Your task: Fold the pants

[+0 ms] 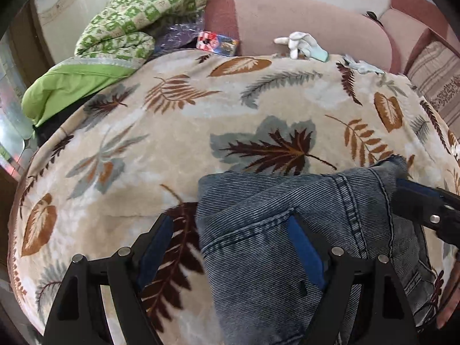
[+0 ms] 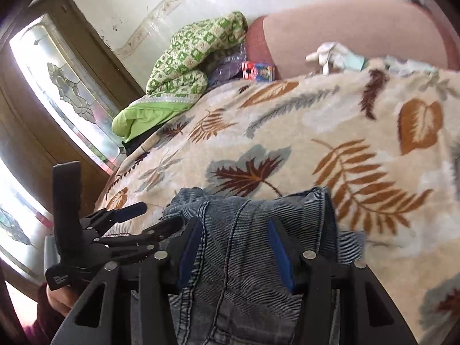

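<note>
Blue-grey jeans (image 1: pixel 273 230) lie folded on a leaf-patterned blanket (image 1: pixel 172 132), with the fold edge facing away from me. My left gripper (image 1: pixel 230 221) stands wide open over the jeans' left edge. Its right pad rests on the denim and its left pad hangs over bare blanket. In the right wrist view my right gripper (image 2: pixel 233 224) is shut on a thick bunch of the jeans (image 2: pixel 238 258), just behind the fold. The left gripper (image 2: pixel 152 218) sits close beside it on the left. The right gripper's finger (image 1: pixel 422 201) shows at the jeans' right side.
A green patterned quilt (image 1: pixel 138 20) is piled at the back left, beside a colourful box (image 1: pixel 218 43). A white glove (image 1: pixel 299 44) lies against the pink sofa back (image 1: pixel 302 20). A striped cushion (image 1: pixel 434 74) is at the right. A glazed door (image 2: pixel 57 80) stands left of the bed.
</note>
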{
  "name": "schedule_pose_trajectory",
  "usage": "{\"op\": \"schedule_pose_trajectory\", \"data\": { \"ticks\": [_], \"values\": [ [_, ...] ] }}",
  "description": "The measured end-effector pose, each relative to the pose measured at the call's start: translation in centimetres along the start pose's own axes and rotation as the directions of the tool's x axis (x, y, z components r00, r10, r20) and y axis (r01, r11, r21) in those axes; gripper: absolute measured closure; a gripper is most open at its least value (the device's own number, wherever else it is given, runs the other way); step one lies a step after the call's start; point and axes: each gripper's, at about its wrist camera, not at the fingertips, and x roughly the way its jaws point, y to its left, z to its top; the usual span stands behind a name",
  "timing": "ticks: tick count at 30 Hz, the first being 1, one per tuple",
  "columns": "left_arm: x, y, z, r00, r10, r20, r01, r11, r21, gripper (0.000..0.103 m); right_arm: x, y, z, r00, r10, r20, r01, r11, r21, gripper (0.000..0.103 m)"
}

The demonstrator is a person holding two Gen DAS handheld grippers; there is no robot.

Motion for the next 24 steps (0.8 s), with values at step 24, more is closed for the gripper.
{"op": "schedule_pose_trajectory", "data": {
  "ticks": [24],
  "values": [
    [-3.7, -1.8, -3.5, 0.979, 0.096, 0.181, -0.106, 0.993, 0.050, 0.005, -2.9, -0.8, -4.0, 0.993, -0.098, 0.058, 0.098, 0.995, 0.009, 0.051]
  ]
}}
